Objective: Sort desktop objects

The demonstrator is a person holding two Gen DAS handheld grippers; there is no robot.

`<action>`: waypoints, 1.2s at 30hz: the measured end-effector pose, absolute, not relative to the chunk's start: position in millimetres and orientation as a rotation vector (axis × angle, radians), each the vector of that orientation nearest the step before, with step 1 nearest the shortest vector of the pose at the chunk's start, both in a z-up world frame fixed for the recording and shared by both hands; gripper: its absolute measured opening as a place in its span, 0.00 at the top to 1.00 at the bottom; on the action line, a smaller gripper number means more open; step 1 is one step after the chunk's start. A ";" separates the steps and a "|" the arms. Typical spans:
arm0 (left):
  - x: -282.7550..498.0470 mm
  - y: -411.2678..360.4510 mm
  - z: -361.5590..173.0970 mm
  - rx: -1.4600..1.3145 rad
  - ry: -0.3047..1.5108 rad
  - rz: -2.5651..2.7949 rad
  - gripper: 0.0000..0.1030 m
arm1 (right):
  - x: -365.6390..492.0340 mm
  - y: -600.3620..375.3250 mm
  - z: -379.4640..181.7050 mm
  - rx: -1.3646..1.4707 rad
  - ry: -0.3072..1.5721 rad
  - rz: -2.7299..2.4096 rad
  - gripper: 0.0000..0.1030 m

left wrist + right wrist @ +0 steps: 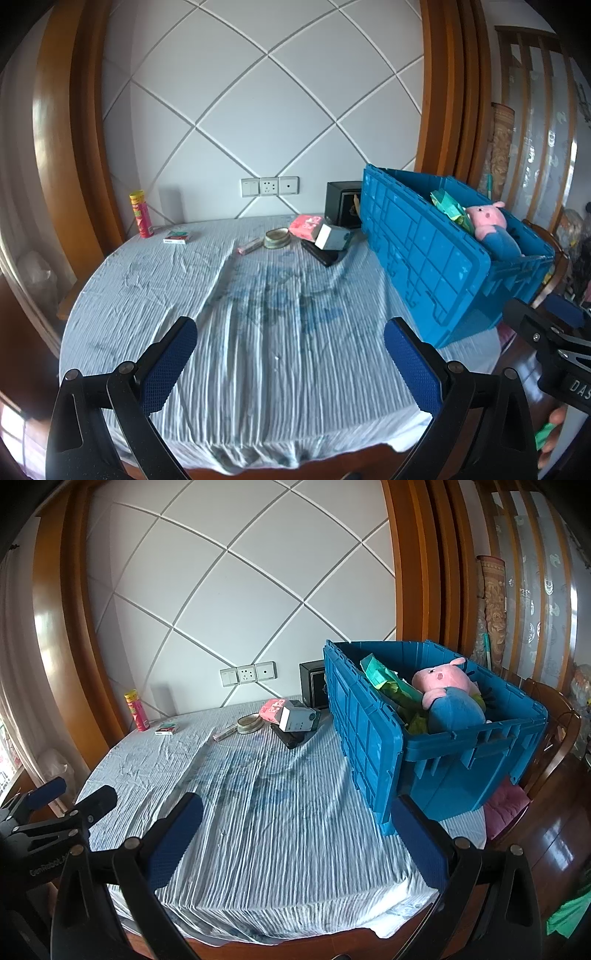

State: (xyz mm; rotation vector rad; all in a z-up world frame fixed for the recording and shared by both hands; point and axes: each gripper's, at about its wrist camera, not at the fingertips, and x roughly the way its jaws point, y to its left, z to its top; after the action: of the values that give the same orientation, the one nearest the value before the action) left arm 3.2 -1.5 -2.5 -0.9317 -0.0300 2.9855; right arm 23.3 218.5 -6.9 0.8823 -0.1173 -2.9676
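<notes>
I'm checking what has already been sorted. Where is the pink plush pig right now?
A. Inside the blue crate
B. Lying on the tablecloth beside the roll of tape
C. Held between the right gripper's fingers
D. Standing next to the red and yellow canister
A: the pink plush pig lies inside the blue crate, its head showing above the rim among green packets.

This is a room in a home, likely a dining or living area. A round table [280, 842] under a wrinkled pale-blue cloth stands against a white padded wall panel [240, 590] with diamond seams, framed in curved varnished wood. Wall sockets [248, 673] sit just above the table's far edge. A wooden chair with a pink cushion [506, 805] stands at the table's right side, and frosted patterned glass panels [535, 590] rise beyond it.
</notes>
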 end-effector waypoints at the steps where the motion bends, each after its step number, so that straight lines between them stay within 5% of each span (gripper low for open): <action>1: 3.4 -1.2 -2.4 -0.932 -0.030 2.986 0.01 | 23.2 218.5 -7.0 0.884 -0.117 -2.967 0.00; 36: -0.2 10.5 -6.6 -0.928 -0.014 2.982 0.01 | 20.5 214.8 -7.6 0.904 -0.097 -2.959 0.00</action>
State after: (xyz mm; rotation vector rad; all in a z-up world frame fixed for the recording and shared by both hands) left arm -0.2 10.5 -6.6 -0.9276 -0.0136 2.9816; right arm 20.5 214.8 -7.6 0.9039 -0.0966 -2.9590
